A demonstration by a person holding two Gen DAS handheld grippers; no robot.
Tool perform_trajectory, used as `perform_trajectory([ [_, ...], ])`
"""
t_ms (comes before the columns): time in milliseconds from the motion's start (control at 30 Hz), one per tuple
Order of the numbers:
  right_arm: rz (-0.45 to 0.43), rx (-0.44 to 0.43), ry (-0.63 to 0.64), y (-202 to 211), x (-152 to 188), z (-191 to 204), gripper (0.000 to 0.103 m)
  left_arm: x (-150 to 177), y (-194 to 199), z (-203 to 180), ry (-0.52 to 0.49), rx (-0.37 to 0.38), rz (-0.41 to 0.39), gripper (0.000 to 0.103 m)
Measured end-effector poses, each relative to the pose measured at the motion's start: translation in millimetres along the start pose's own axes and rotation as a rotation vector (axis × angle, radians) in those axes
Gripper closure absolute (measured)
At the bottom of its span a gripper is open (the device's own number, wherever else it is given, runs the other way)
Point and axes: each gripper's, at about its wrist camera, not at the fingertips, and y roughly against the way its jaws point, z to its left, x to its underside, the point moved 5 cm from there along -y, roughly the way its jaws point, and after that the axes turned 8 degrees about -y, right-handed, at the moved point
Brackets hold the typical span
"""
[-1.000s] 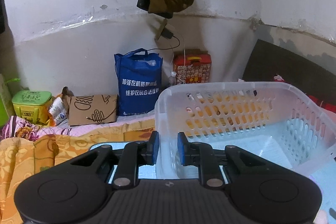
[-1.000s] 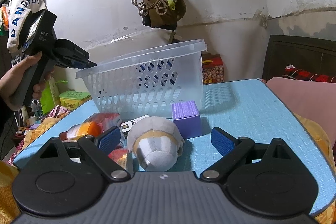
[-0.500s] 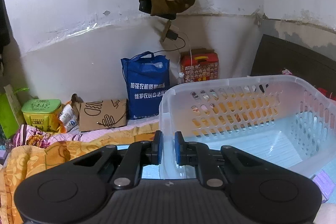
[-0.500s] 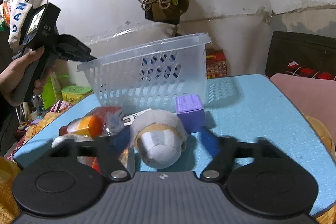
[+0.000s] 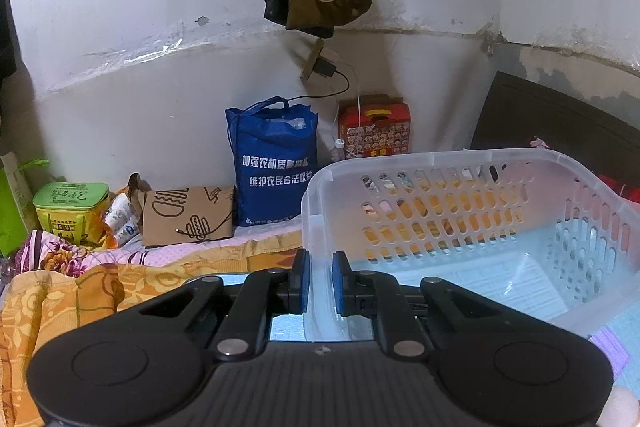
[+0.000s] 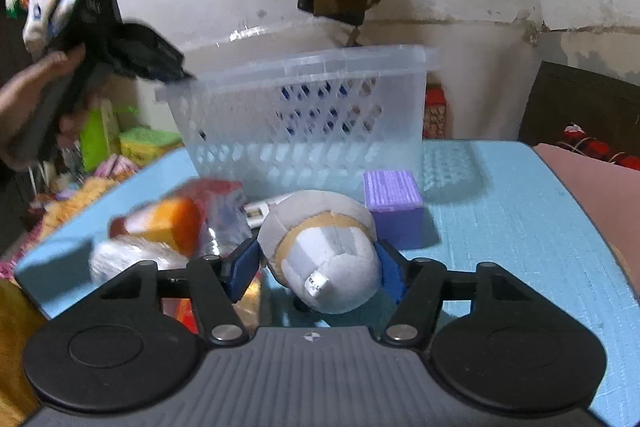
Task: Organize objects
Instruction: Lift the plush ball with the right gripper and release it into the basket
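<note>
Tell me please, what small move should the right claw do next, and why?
Probably lift: the right claw has its pads against both sides of the plush toy, and the clear basket behind looks empty, its rim clamped by the left claw.

Between my right tongs (image 6: 318, 273) sits a soft, stitched cloth plush (image 6: 324, 251); beyond it stand a ribbed matt purple box (image 6: 394, 211) and a translucent, glossy plastic basket (image 6: 304, 115) on textured blue foam (image 6: 520, 227).

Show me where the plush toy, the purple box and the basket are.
plush toy (image 6: 324, 259), right wrist view, its grey and tan front
purple box (image 6: 394, 201), right wrist view, its ribbed top
basket (image 6: 304, 115), right wrist view, its perforated near wall
</note>
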Motion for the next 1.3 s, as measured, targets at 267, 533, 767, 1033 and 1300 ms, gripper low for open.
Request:
perform_trajectory([
  [267,-0.179,-0.027,0.02,45.3,-56.7,9.4,0.038,0.6,-0.1,-2.0,-0.005,-0.004,-0.004,0.088],
  [533,-0.253,0.012,0.14,0.9,-158.2,22.6,0.037,0.5,-0.3,-1.5,0.006,0.001,-0.004,0.088],
  [767,0.05,0.063,0.072,-117.4,-180.3,1.4,0.037,0.8,-0.5,-1.2,0.009,-0.001,-0.003,0.088],
  [1033,0.001,0.102,0.077,-113.6,-180.2,-1.9,0.0,1.0,-0.5,-0.4,0.01,0.002,-0.004,0.088],
  [1300,-0.149,0.023,0.0,-40.6,-169.7,-11.4,0.0,1.8,0.2,-0.1,0.014,0.006,-0.006,0.087],
])
